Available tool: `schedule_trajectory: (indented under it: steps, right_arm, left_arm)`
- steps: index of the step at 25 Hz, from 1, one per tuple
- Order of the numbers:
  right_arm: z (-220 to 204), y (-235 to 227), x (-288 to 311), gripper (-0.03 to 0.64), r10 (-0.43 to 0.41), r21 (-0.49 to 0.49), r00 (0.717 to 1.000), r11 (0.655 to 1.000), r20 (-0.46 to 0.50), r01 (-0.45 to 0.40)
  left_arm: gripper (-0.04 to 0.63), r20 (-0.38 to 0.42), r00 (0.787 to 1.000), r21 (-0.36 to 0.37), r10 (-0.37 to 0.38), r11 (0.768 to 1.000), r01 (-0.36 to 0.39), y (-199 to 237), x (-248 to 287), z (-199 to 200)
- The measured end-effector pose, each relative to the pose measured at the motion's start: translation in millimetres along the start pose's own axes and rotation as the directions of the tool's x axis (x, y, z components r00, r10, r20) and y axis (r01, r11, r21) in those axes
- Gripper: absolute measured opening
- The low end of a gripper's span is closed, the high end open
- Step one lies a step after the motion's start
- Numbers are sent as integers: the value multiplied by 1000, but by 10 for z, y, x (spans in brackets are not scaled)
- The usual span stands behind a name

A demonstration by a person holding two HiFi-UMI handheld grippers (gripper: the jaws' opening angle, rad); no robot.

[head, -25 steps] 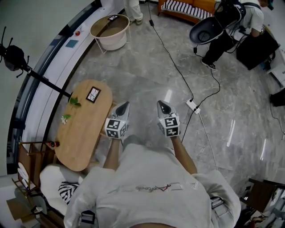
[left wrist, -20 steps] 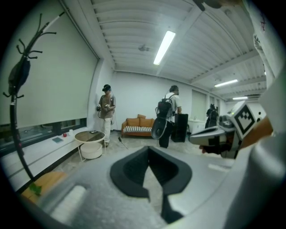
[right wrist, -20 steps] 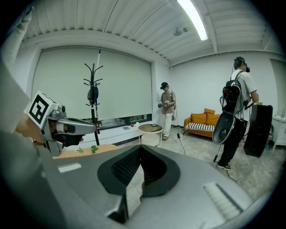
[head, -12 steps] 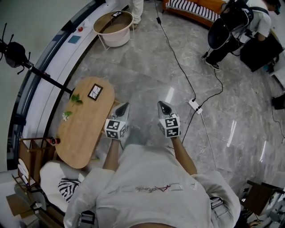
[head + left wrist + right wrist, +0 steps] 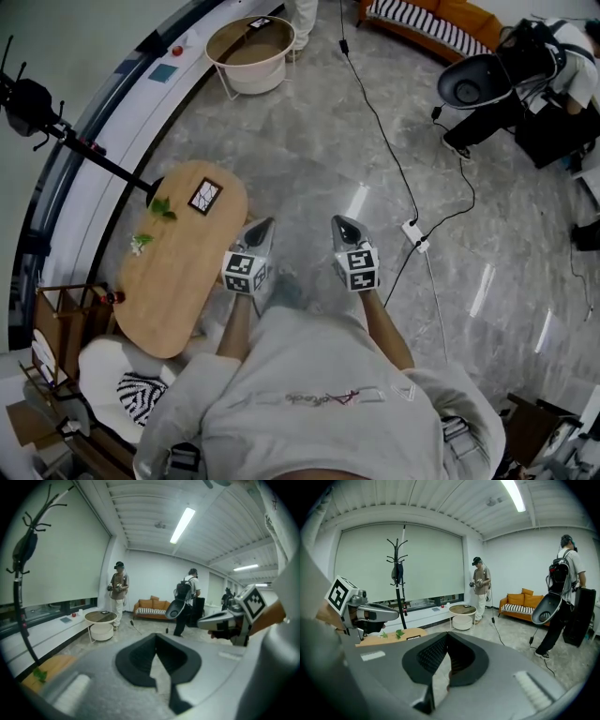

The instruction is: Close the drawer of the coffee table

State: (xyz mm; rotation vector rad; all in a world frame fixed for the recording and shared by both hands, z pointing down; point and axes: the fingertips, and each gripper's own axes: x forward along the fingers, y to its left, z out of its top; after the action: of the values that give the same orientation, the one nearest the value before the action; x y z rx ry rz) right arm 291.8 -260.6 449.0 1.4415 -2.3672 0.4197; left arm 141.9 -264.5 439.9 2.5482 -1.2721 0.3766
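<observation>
The oval wooden coffee table stands at the left of the head view, with a small framed card and green sprigs on top. Its drawer cannot be made out under the top. My left gripper hangs just off the table's right edge, shut and holding nothing. My right gripper is beside it over the marble floor, also shut and empty. In the right gripper view the table lies low at the left behind my left gripper. The left gripper view shows my right gripper at the right.
A black coat stand leans over the table's far end. A round white side table stands further off. A power strip and cable lie on the floor at the right. A person with a backpack and another person stand by an orange sofa.
The head view has shifted: the coffee table, the round side table and the floor cable have slid across the picture. Both grippers stay side by side and shut.
</observation>
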Motion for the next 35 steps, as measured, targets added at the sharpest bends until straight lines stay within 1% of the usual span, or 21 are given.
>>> schedule_trajectory:
  steps: [5,8,11,14,19,24,30,32,35]
  right_arm:
    - [315,64,604,5,44,-38,999,998,-10,-44]
    - [520,186,974,5,83,-67,996,994,-17,-84]
    - [728,428,1331,5,143,-99,989,984,-30,-145]
    - [918,739,1696,5,213,-141,976,966,-46,-218]
    - [1147,1430,2225,5,328,-209,941,918,-79,-337]
    - [1247,2051,2513,5,437,-262,893,854,-110,-450]
    - [1191,2578,2631,5,548,-290,820,768,-163,-571]
    - [1163,2739,2623,5,588,-297,789,733,-176,-612]
    - [1069,2918,2547,5,645,-311,739,673,-197,-671]
  left_arm:
    - [0,14,999,-28,43,999,-43,576,171,141]
    - [0,26,996,-47,81,996,-80,936,194,233]
    - [0,35,990,-75,136,988,-133,1320,103,297]
    - [0,43,976,-117,213,971,-207,1746,-70,298]
    - [0,42,940,-188,338,927,-325,2459,-508,182]
    - [0,31,902,-215,431,884,-415,2875,-892,69]
    - [0,0,843,-258,538,815,-519,3006,-1323,-102]
    - [0,-14,816,-272,578,783,-560,2993,-1486,-176]
    - [0,-30,769,-297,639,729,-617,2885,-1687,-301]
